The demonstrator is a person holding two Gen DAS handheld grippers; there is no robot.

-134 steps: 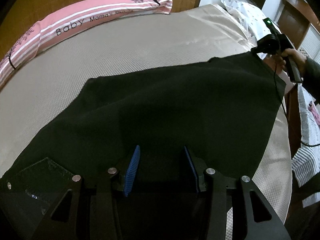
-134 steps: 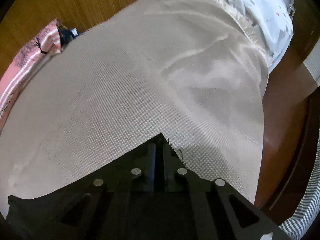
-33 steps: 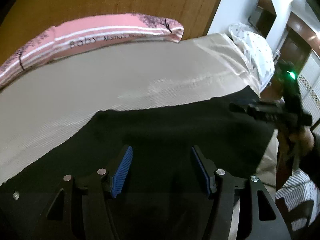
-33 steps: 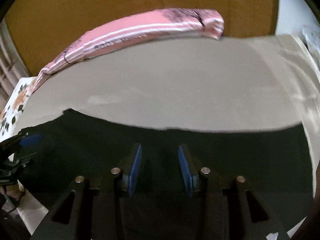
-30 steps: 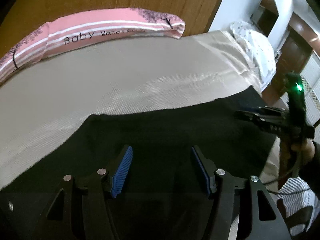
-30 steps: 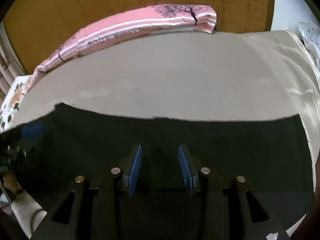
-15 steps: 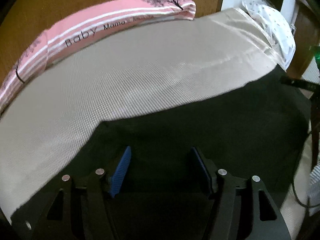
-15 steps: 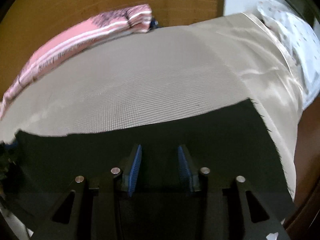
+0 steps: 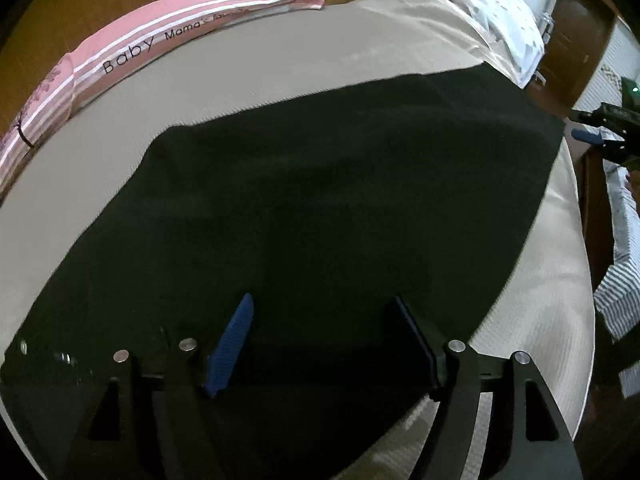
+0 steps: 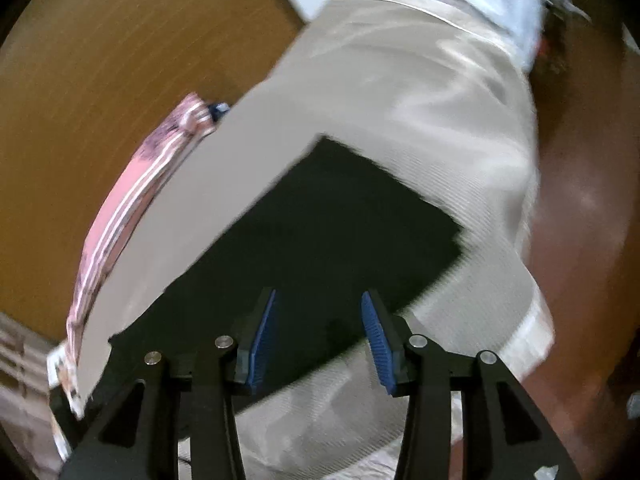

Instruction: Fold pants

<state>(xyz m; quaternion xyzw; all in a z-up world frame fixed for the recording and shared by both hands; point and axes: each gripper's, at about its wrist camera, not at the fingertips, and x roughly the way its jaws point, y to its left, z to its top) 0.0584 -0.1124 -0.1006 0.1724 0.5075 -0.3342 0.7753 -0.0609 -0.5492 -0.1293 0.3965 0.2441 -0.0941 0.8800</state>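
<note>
The black pants (image 9: 340, 208) lie flat and spread wide on the beige bed cover (image 9: 248, 64), reaching from the near edge of the bed toward its middle; in the right wrist view a squared corner of them (image 10: 328, 232) points toward the far side. The left gripper (image 9: 324, 336) hangs just above the near part of the cloth with its blue-padded jaws spread wide and just widened further, nothing pinched between them. The right gripper (image 10: 318, 332) stands over the pants' edge with its jaws moderately apart, also just opening, empty; it shows at the right rim of the left wrist view (image 9: 600, 136). A pink striped pillow (image 9: 160, 36) lies along the wooden headboard (image 10: 120, 60), and a white dotted quilt (image 9: 492, 12) sits at the bed's far corner.
</note>
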